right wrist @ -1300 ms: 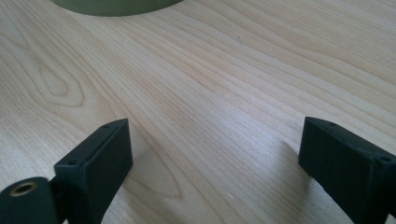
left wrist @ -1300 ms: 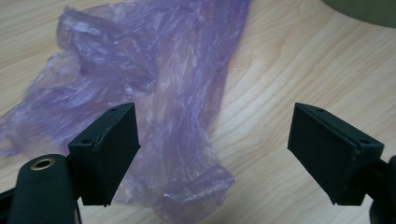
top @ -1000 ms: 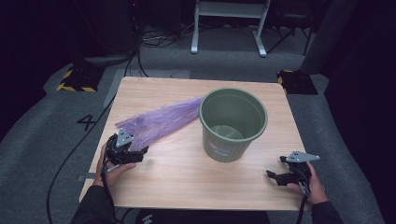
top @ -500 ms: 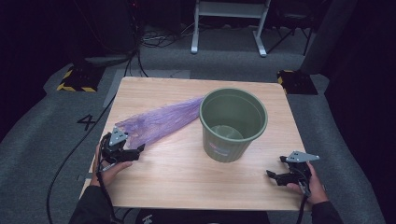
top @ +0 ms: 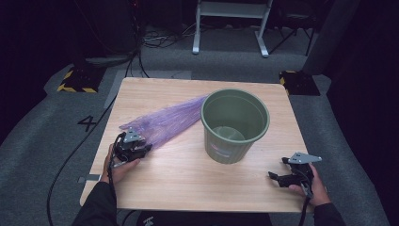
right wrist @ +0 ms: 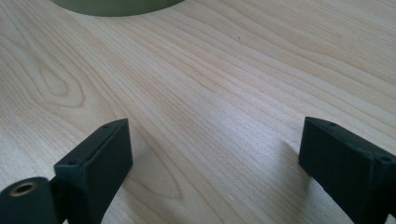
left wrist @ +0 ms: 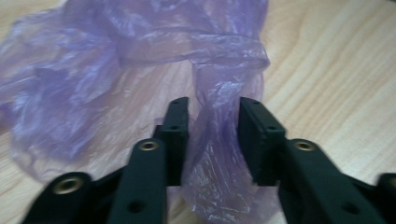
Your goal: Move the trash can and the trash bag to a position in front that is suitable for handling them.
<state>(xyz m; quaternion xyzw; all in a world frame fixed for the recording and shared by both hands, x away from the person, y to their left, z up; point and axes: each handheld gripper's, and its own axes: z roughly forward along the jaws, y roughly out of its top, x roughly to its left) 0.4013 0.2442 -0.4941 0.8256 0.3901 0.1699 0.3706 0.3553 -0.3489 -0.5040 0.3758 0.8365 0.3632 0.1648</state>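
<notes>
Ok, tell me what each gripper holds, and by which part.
Left gripper has been closing on a bunched fold at the purple bag's near end. Right gripper is open, holding nothing.

We see our left gripper (left wrist: 212, 123) rising from the bottom of the frame, its jaws having just been closing around a bunched fold of the purple plastic bag (left wrist: 140, 60), which spreads across the upper left over the wooden table (left wrist: 336, 70).

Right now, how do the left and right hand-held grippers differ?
The left hand-held gripper has just been closing its jaws, with a fold of the purple plastic bag bunched between them; the right hand-held gripper stands wide open with bare table between its jaws. The left sits at the bag's near end, the right apart from the green bucket. Both sit low over the table.
</notes>
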